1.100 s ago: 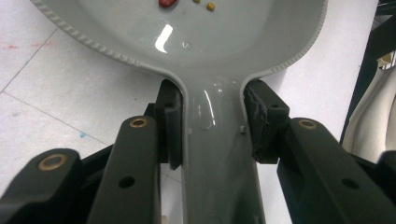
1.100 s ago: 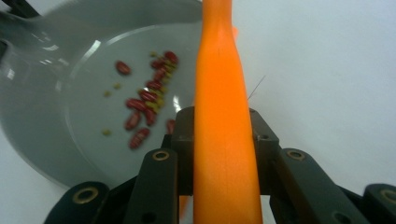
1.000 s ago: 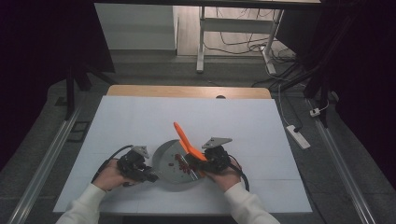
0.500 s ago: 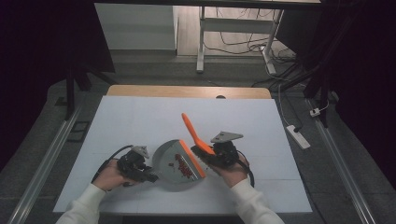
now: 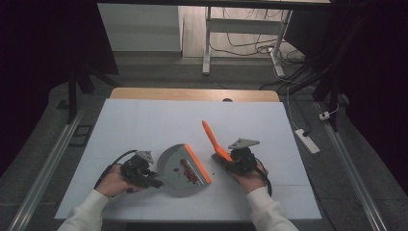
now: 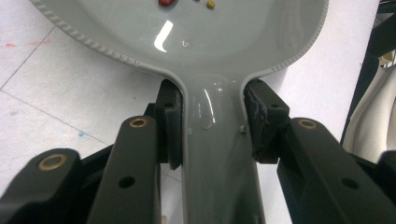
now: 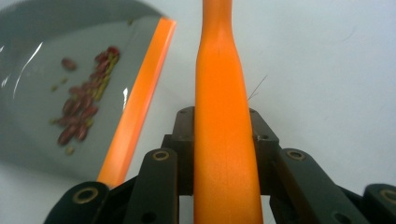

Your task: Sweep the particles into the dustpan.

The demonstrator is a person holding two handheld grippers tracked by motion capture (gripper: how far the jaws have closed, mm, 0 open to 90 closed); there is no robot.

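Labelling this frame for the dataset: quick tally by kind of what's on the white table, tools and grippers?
Grey plastic dustpan with orange lip: 1
Orange plastic brush handle: 1
Pile of small red beans in the dustpan: 1
Black two-jaw grippers: 2, the left gripper shut on the dustpan's handle, the right gripper shut on the brush handle
Total: 5

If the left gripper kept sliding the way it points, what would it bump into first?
The left gripper points along the grey dustpan it holds; beyond the pan's orange lip comes the right gripper, probably first.
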